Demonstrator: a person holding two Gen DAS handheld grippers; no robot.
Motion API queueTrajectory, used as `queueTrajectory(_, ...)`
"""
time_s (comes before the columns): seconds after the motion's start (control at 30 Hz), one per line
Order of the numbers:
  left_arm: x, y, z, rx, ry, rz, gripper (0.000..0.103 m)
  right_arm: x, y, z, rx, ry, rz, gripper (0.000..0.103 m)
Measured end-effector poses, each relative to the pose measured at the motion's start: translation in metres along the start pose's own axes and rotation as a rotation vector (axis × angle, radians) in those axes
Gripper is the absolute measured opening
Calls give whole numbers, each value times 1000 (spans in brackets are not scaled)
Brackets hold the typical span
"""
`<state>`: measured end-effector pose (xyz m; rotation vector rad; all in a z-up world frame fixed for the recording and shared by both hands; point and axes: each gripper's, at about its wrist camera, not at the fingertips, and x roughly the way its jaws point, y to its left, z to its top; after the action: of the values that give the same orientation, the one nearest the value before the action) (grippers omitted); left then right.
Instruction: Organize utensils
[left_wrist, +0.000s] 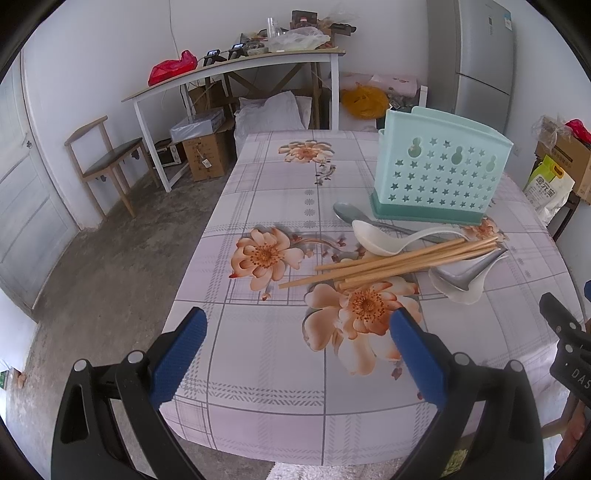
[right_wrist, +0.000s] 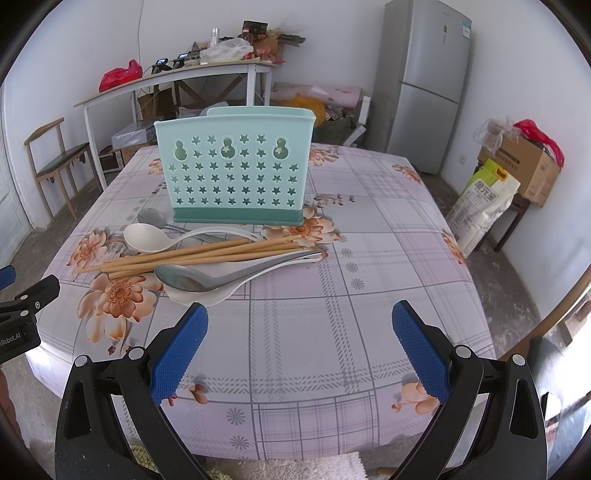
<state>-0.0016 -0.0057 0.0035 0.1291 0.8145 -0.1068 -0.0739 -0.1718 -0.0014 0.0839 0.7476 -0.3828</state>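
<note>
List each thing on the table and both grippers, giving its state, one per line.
Left gripper: open, holding nothing.
Right gripper: open, holding nothing.
Utensil holder: upright, looks empty.
Chopsticks: loose bundle lying across spoons.
Metal spoon: lying in a white spoon.

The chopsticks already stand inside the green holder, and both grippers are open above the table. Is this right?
Not quite. The chopsticks are not in the holder; they lie flat on the table in front of it, among the spoons, as the right wrist view shows. The rest holds: the left gripper and the right gripper are both open.
</note>
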Motion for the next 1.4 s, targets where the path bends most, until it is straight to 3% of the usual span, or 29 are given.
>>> queueTrajectory(1.4, 4, 4, -3, 10, 11, 7, 97, 1, -1, 0, 5, -2, -4, 95)
